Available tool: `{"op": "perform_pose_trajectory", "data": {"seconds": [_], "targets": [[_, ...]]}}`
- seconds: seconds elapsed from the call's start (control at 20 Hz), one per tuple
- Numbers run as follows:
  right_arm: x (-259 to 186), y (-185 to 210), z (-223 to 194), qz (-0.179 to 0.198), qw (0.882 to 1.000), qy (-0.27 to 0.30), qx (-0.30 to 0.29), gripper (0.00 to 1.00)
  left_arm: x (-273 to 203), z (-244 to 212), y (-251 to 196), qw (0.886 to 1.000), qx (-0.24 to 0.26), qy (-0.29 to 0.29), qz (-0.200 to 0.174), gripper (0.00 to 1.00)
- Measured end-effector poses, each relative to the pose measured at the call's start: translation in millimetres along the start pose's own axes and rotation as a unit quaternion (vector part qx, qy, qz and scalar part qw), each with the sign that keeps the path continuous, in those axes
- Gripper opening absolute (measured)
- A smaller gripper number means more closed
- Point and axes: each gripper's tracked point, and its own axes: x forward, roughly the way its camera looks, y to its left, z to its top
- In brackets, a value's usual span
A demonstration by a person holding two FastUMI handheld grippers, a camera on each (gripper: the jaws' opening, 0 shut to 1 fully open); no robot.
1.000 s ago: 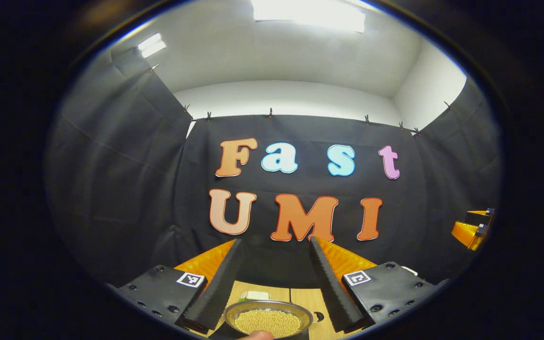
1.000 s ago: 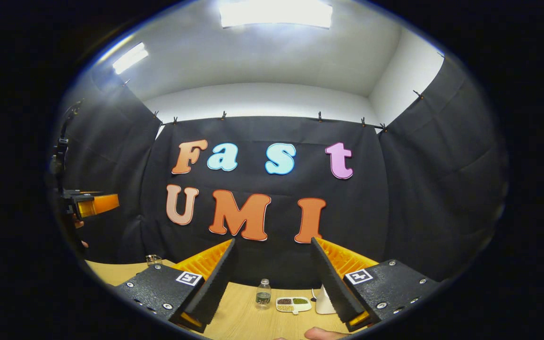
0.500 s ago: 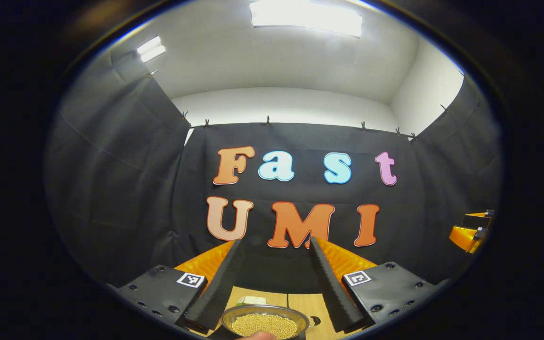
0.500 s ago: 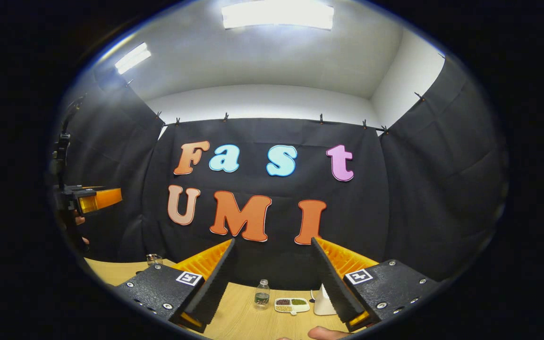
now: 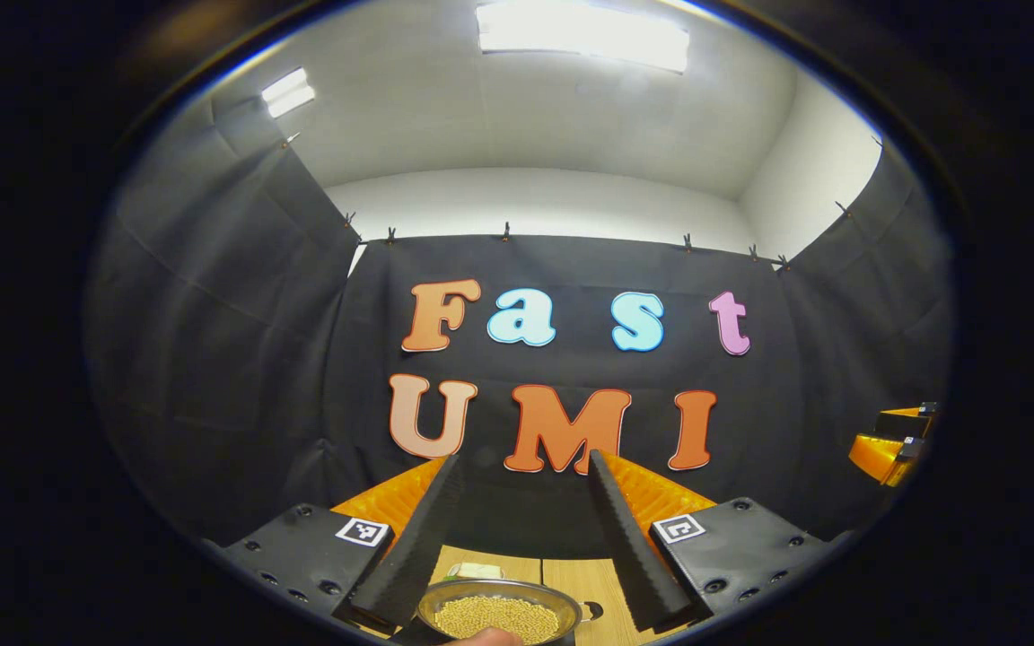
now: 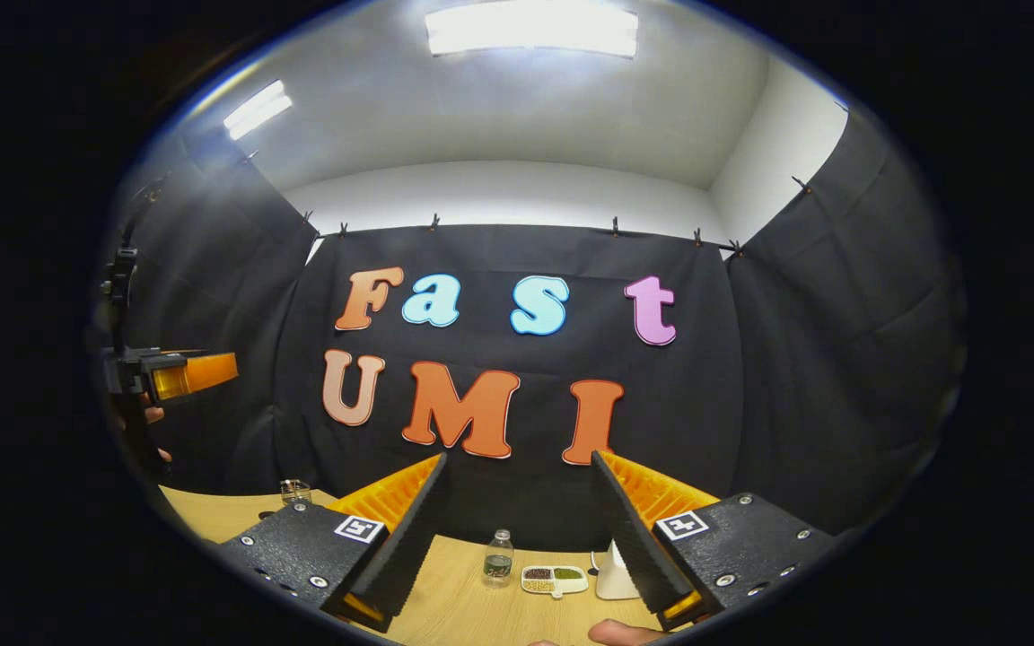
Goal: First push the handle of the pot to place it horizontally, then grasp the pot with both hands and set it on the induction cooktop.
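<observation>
A metal pot point(image 5: 499, 614) full of small yellow grains sits on the wooden table at the bottom of the left gripper view, with a small loop point(image 5: 594, 610) on its right rim. My left gripper point(image 5: 521, 467) is held high above it, open, nothing between its fingers. My right gripper point(image 6: 517, 462) is also open and empty, raised above the table. The left gripper point(image 6: 178, 375) appears at the left edge of the right gripper view, a hand holding it. The right gripper point(image 5: 889, 444) appears at the right edge of the left gripper view.
On the wooden table point(image 6: 472, 606) near the back wall stand a small bottle point(image 6: 499, 558), a divided dish of beans point(image 6: 554, 580), a white object point(image 6: 614, 579) and a small glass point(image 6: 294, 491). A pale block point(image 5: 476, 570) lies behind the pot. A fingertip point(image 6: 616, 633) shows at the bottom.
The left gripper's view has tipped slightly upward, so the pot sits lower in it. The right gripper has barely shifted. Both stay open.
</observation>
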Motion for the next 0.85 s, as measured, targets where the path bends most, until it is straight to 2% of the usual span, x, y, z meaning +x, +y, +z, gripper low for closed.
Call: {"op": "perform_pose_trajectory", "data": {"seconds": [0.4,0.6,0.7,0.75,0.8,0.85], "targets": [[-2.2,-5.3,2.6,-0.003,1.0,-0.002,0.004,0.95,-1.7,7.1,-0.9,1.0,0.019,-0.012,-0.007,0.92],[-2.5,-7.0,3.0,-0.005,1.0,-0.004,0.001,0.95,-4.4,0.8,-1.1,1.0,0.028,-0.008,-0.008,0.94],[-3.7,-4.2,1.2,-0.001,1.0,-0.003,0.001,0.95,-3.1,-0.5,-1.7,0.999,0.03,-0.008,-0.008,0.92],[-2.7,-4.1,1.1,0.0,1.0,-0.002,0.0,0.95,-1.9,-0.2,-1.9,0.999,0.037,-0.009,-0.007,0.94],[-2.3,-5.1,0.8,-0.002,1.0,-0.003,-0.001,0.95,0.5,-0.3,0.5,0.999,0.045,-0.011,-0.001,0.92],[-1.8,-5.8,0.8,-0.002,1.0,-0.003,-0.003,0.95,2.4,-1.5,2.8,0.999,0.051,-0.011,0.005,0.94]]}}
